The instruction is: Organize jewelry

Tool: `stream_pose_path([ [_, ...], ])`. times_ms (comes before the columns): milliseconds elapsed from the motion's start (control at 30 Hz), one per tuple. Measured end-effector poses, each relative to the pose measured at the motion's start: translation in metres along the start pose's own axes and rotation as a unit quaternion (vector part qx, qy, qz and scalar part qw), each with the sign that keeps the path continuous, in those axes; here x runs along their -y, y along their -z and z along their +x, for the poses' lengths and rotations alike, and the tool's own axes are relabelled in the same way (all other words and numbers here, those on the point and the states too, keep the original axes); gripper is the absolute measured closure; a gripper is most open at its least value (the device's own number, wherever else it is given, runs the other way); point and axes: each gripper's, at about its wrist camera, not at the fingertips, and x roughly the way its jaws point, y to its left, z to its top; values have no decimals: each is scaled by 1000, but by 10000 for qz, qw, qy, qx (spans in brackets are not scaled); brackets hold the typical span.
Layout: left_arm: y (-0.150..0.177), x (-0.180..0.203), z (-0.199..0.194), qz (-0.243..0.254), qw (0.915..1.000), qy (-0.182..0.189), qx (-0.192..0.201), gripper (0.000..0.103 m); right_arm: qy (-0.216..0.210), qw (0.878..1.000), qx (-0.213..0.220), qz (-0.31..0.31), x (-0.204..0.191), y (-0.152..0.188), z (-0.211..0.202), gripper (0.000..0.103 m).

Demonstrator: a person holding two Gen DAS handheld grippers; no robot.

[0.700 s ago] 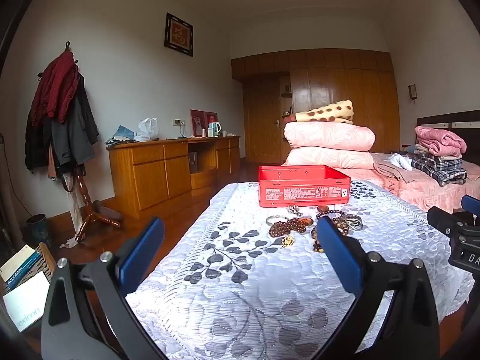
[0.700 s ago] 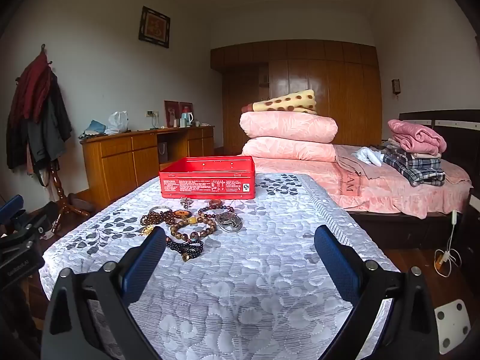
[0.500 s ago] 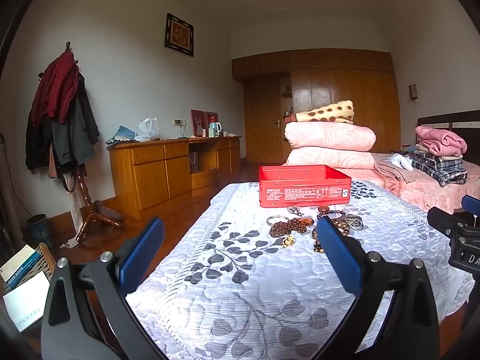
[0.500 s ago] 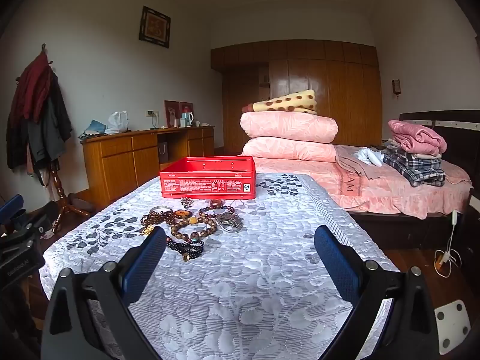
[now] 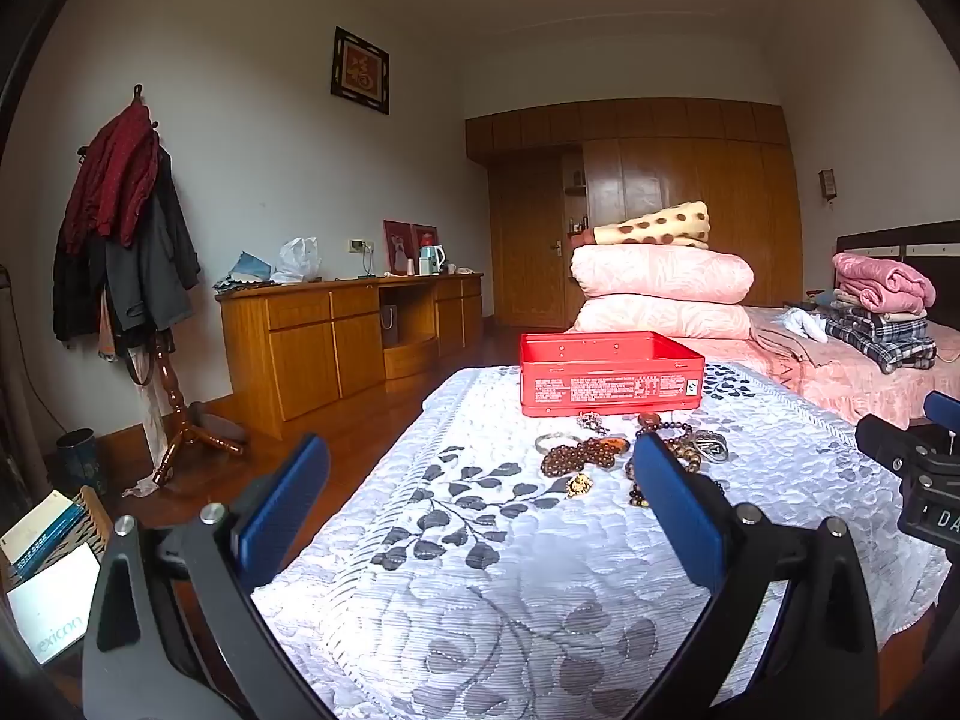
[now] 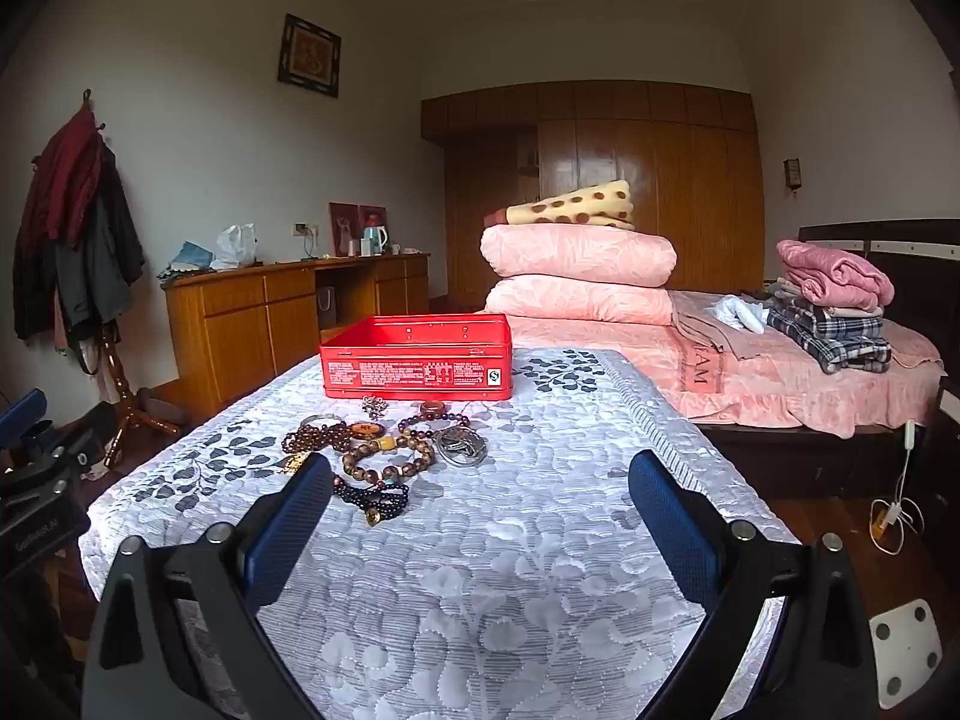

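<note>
An open red tin box (image 5: 611,373) (image 6: 416,357) stands on a white quilted cover with grey leaves (image 5: 492,546) (image 6: 540,540). Just in front of the box lies a heap of jewelry (image 5: 624,450) (image 6: 384,450): brown bead bracelets (image 6: 389,461), a dark bead string (image 6: 373,495), a silver bangle (image 5: 558,439) and a metal pendant (image 6: 461,447). My left gripper (image 5: 480,498) hangs open short of the heap, nothing between its blue pads. My right gripper (image 6: 480,516) is open too, near the cover's front, the heap ahead to its left.
A wooden dresser (image 5: 348,336) lines the left wall beside a coat stand (image 5: 126,252). Behind the box is a bed with stacked pink quilts (image 6: 579,282) and folded clothes (image 6: 831,306). Books (image 5: 42,576) lie at the left floor edge. A cable (image 6: 894,516) trails on the right floor.
</note>
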Motion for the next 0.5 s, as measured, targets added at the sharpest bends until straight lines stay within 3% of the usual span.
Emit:
stream_pose_path([
  [500, 0, 0, 0, 6, 10000, -4, 5, 5, 0, 10000, -1, 0, 0, 1, 1, 6],
])
